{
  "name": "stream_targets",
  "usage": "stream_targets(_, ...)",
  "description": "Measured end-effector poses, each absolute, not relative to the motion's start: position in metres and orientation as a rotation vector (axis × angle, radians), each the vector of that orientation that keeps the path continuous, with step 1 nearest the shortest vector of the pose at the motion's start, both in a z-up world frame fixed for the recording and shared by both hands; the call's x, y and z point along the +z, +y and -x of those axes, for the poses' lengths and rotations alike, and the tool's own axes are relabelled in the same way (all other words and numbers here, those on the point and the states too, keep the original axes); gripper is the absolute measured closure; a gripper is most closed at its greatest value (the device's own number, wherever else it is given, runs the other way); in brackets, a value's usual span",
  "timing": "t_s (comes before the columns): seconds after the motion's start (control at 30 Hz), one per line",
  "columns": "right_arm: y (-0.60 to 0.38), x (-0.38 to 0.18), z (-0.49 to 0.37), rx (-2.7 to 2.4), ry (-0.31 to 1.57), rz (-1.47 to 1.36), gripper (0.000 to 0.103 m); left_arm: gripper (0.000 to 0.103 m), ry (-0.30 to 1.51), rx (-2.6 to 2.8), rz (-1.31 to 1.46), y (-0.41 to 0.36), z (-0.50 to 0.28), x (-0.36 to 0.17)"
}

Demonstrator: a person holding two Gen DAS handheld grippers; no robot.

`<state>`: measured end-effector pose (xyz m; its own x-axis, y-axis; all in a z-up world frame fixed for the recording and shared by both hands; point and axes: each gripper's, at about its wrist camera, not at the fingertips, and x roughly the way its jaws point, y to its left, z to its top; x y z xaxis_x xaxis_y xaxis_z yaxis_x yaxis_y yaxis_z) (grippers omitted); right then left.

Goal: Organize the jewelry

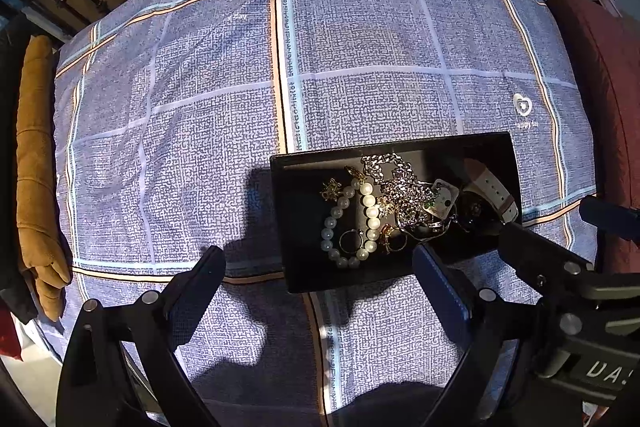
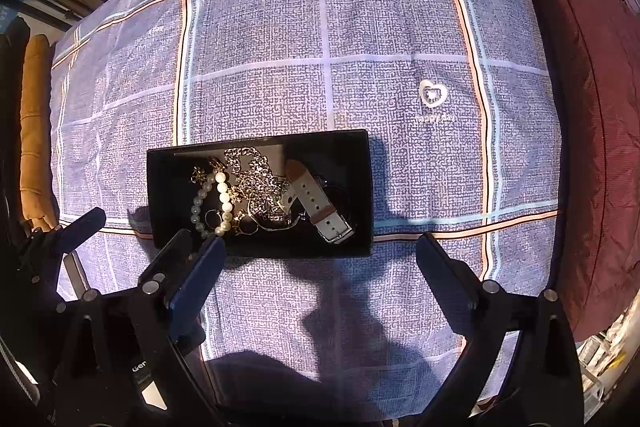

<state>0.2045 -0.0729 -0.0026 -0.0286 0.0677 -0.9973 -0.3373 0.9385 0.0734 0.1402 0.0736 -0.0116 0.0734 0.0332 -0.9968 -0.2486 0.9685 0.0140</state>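
Two grippers are in view, both with jaws spread wide and nothing between them. The left gripper [image 1: 318, 259] hovers above the checked cloth [image 1: 224, 87], its right finger [image 1: 440, 279] overlapping the near edge of the black tray [image 1: 288, 219] in the picture; whether it touches the tray cannot be told. The right gripper [image 2: 320, 247] stands just near of the same tray [image 2: 160, 187], its left finger [image 2: 196, 275] at the tray's near left corner. The left gripper's fingers also show at the left edge of the right wrist view, beside that corner.

Tray contents, left to right: a pearl bracelet [image 1: 352, 223], lying in an oval with a small gold ring [image 1: 351, 241] inside its near end; a gold charm [image 1: 331, 190] just far-left of the bracelet; a tangled silver chain [image 1: 404, 191] in the middle, reaching toward the far wall; a small tag or card [image 1: 444, 199] resting on the chain's right side; a watch with a white strap [image 1: 496, 195] at the right end, lying diagonally. More small gold pieces sit near of the chain; their kind cannot be told.

The tray lies flat on the cloth, right of centre in the left wrist view. A white heart logo [image 1: 522, 105] is printed on the cloth far-right of the tray. A tan cushion [image 1: 38, 167] borders the cloth on the left, a dark red cushion [image 1: 600, 99] on the right.
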Motion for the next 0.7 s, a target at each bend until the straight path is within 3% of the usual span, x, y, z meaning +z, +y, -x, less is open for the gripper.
stream_targets(0.7,-0.068,-0.0027,-0.2033,0.346,1.573,0.224,0.009,0.011,1.512,0.223,0.174,0.0731,-0.1347,-0.0159)
